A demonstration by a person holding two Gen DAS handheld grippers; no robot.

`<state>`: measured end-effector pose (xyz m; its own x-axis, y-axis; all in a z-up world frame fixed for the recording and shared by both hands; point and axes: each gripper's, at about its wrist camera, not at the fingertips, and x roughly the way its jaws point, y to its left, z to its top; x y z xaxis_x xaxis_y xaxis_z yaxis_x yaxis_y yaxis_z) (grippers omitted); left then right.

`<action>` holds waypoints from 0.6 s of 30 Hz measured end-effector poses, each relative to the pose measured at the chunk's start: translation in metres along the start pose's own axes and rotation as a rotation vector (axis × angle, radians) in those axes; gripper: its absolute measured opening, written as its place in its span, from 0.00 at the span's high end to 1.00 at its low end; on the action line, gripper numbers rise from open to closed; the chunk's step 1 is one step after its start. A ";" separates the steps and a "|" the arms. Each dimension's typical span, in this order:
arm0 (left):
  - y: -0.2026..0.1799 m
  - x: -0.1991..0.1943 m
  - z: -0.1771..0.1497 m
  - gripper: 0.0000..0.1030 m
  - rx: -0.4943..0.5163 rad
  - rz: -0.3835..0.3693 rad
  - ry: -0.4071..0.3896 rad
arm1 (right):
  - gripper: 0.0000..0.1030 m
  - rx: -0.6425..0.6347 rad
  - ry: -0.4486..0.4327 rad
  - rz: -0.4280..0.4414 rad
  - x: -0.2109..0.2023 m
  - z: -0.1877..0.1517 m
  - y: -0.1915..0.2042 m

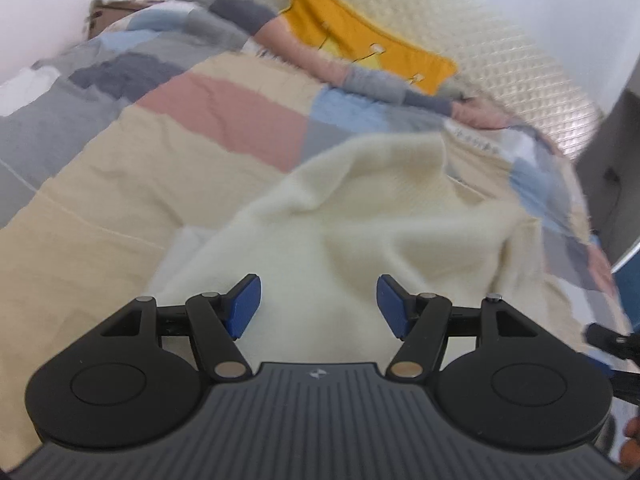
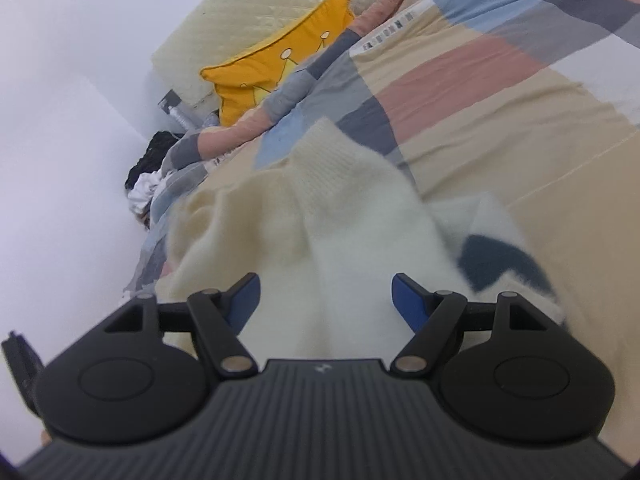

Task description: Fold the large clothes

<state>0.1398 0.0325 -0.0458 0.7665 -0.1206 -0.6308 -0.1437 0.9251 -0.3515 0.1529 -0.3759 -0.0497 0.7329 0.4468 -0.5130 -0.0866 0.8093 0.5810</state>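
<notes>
Ribbed grey housing and black linkage arms are being shown nearest the lens in both wrist views, with the left gripper (image 1: 319, 304) and the right gripper (image 2: 326, 300) each carrying blue pads on its fingers. Both pairs of jaws are being held spread wide, with nothing pinched between them; only cloth is being seen in the gaps, lying beneath.

Directly below and ahead of both grippers, a cream sweater (image 1: 360, 216) of fuzzy, soft knit is being displayed, rumpled into broad folds on the bed. In the right wrist view the sweater (image 2: 320, 216) is being shown with a ribbed band at its far edge and a dark blue patch near the right finger.

Beneath the garment, a patchwork quilt (image 1: 160, 128) of beige, pink, blue and grey rectangles is being seen, lightly creased and spread across the bed. Beyond it, an orange cushion (image 1: 360, 40) with a piped edge and a printed yellow design is being propped against a cream headboard (image 1: 500, 52) of diamond-quilted padding. A heap of dark and white clothing (image 2: 148, 172) is being shown at the quilt's edge beside a white wall (image 2: 68, 120).
</notes>
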 end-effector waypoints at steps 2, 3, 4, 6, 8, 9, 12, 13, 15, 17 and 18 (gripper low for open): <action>0.002 0.003 0.001 0.33 0.004 0.045 -0.019 | 0.27 -0.019 0.002 0.045 0.003 0.000 0.004; 0.003 0.003 0.002 0.33 0.006 0.066 -0.029 | 0.27 -0.035 0.000 0.061 0.004 -0.001 0.008; 0.003 0.005 0.004 0.33 0.012 0.076 -0.033 | 0.27 -0.058 -0.001 0.069 0.005 -0.001 0.012; 0.002 0.010 0.009 0.33 0.028 0.106 -0.042 | 0.27 -0.139 -0.002 0.040 0.010 -0.004 0.024; 0.002 0.015 0.012 0.33 0.047 0.144 -0.059 | 0.28 -0.217 0.003 -0.011 0.018 -0.005 0.034; 0.002 0.016 0.012 0.33 0.055 0.160 -0.069 | 0.28 -0.256 0.007 -0.044 0.024 -0.006 0.037; 0.002 0.022 0.017 0.33 0.064 0.198 -0.074 | 0.30 -0.363 0.044 -0.164 0.041 -0.011 0.043; 0.004 0.026 0.019 0.33 0.056 0.197 -0.062 | 0.30 -0.394 0.051 -0.178 0.045 -0.013 0.043; 0.008 0.034 0.023 0.33 0.033 0.195 -0.046 | 0.32 -0.432 0.092 -0.199 0.056 -0.016 0.043; 0.011 0.039 0.024 0.34 0.020 0.189 -0.032 | 0.38 -0.459 0.112 -0.201 0.062 -0.019 0.044; 0.013 0.040 0.024 0.36 0.015 0.186 -0.030 | 0.48 -0.467 0.119 -0.213 0.064 -0.019 0.044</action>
<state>0.1842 0.0480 -0.0590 0.7456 0.0638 -0.6634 -0.2758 0.9357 -0.2200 0.1832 -0.3043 -0.0692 0.6875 0.2721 -0.6733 -0.2557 0.9585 0.1262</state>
